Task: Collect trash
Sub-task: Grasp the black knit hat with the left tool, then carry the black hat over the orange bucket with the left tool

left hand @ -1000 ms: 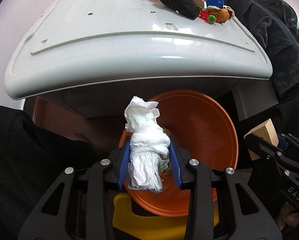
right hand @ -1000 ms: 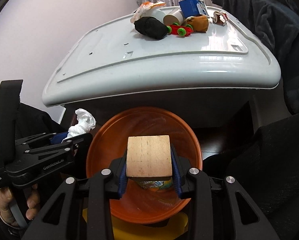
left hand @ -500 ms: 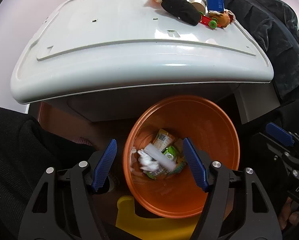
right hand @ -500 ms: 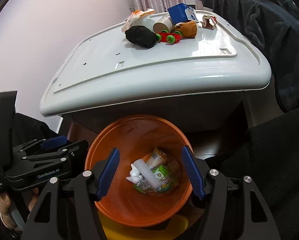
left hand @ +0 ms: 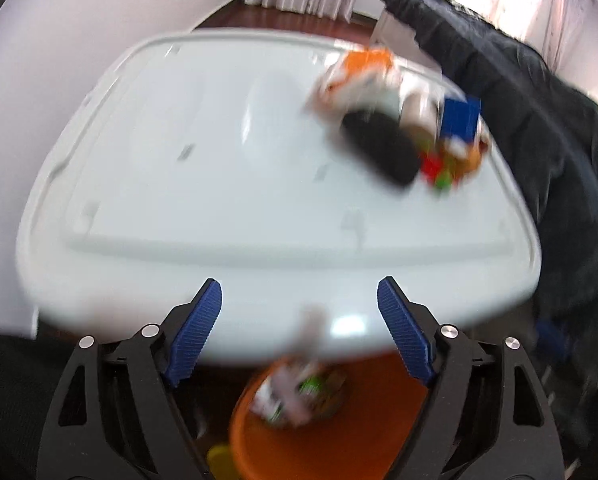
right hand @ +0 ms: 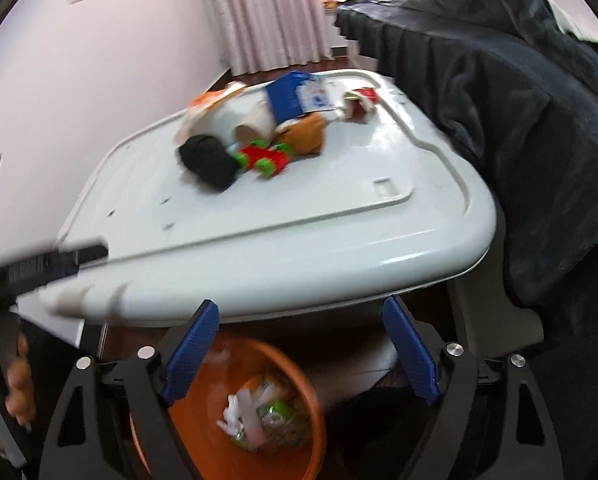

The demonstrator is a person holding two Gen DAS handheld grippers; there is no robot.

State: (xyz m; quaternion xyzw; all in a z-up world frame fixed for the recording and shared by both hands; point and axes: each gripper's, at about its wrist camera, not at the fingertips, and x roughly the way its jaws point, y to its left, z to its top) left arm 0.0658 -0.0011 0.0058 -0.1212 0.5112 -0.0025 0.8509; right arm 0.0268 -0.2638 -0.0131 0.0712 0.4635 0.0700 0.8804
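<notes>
An orange bin [left hand: 339, 436] [right hand: 203, 432] stands on the floor below the white table [left hand: 219, 200] [right hand: 339, 216], holding crumpled tissue and wrappers [right hand: 259, 416]. My left gripper [left hand: 299, 320] is open and empty, raised to the table's near edge. My right gripper [right hand: 299, 340] is open and empty above the bin. On the table's far side lies a pile: a black sock [left hand: 379, 152] [right hand: 209, 160], a red and green toy car [right hand: 265, 158], a blue carton [left hand: 459, 120] [right hand: 289, 94], a paper cup [right hand: 255, 122], an orange wrapper [left hand: 363, 68]. Both views are blurred.
A dark cloth [right hand: 519, 100] [left hand: 559, 140] drapes over furniture right of the table. A yellow object [left hand: 219, 456] lies beside the bin. The left gripper's body and the person's hand [right hand: 17, 380] show at the right wrist view's left edge. Curtains [right hand: 275, 16] hang behind.
Both grippers opened and dropped the tissue and the wooden block into the bin. Both have since lifted and tilted up toward the table top.
</notes>
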